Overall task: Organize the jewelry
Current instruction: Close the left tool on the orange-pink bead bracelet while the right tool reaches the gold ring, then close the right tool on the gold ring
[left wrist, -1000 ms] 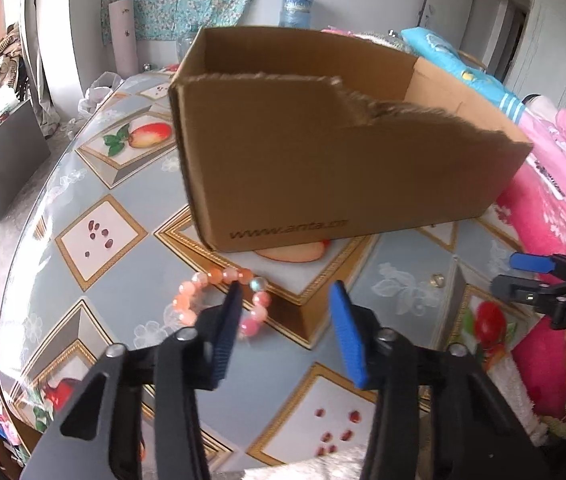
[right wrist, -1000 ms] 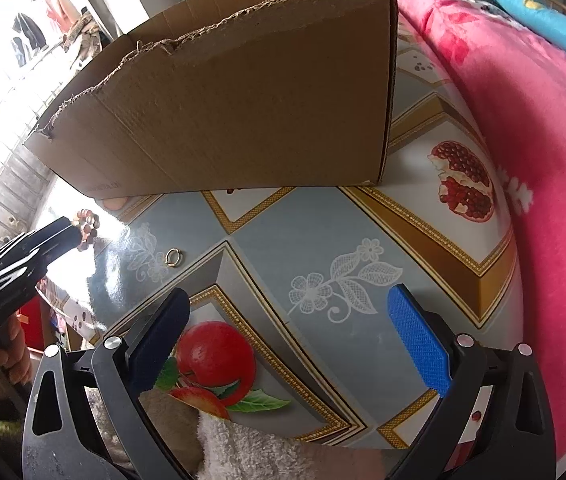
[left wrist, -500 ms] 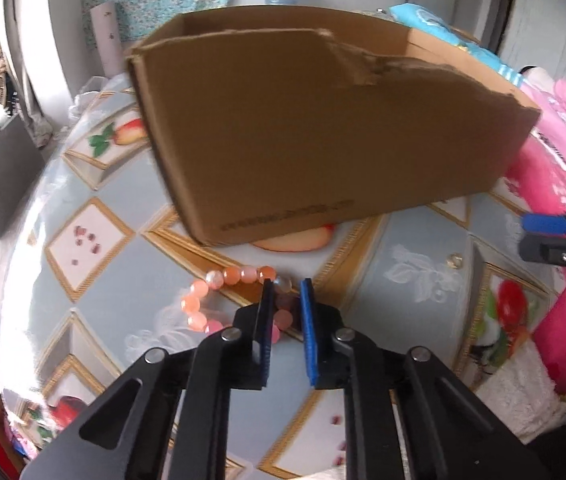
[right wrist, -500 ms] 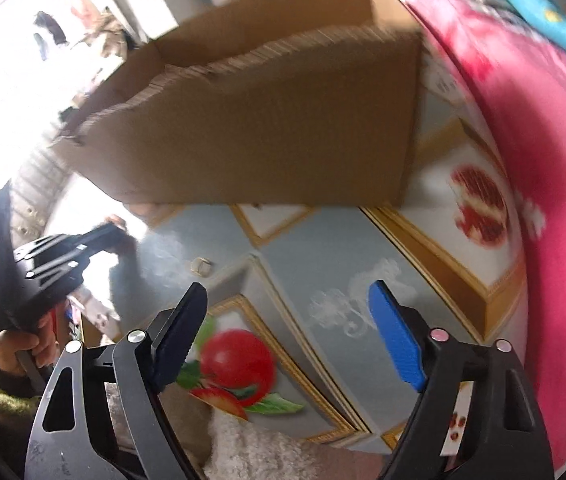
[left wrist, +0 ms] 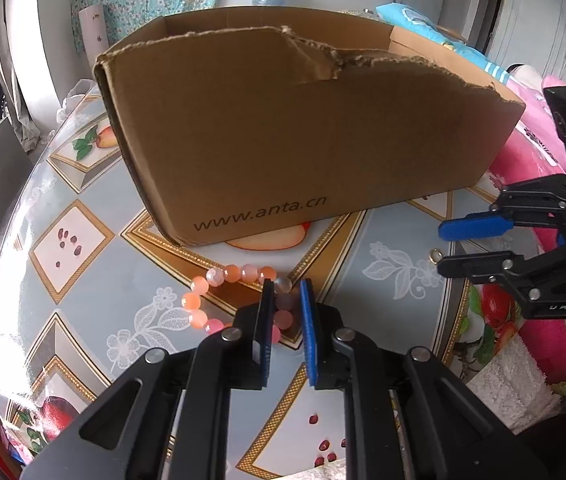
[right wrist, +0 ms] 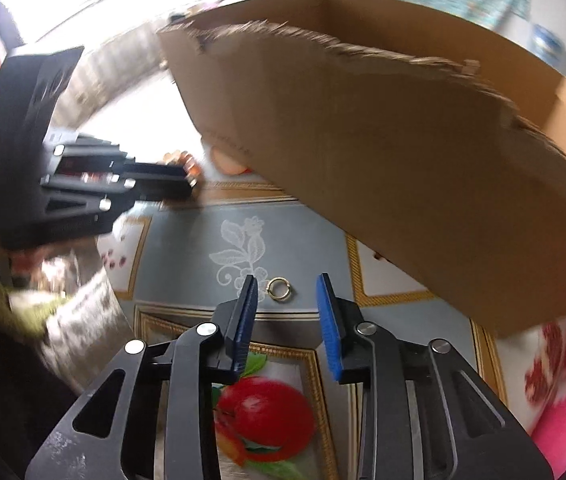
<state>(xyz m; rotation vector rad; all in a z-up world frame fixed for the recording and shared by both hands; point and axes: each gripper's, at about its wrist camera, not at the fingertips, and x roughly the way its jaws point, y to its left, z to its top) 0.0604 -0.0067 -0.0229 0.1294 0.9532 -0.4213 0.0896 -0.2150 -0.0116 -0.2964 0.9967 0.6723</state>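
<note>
My left tongs (left wrist: 286, 296) pinch the pink bead bracelet (left wrist: 219, 292) on the table (left wrist: 83, 280) before the cardboard box (left wrist: 303, 140). My right tongs (right wrist: 286, 292) are closing around a gold ring (right wrist: 279, 289), untouched.

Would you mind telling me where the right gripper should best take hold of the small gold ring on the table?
Across the band of the gold ring, from above. It lies flat on the table, so probably only its thin rim offers purchase. The right gripper is closing with the ring between its tips, not yet pinched.
</note>
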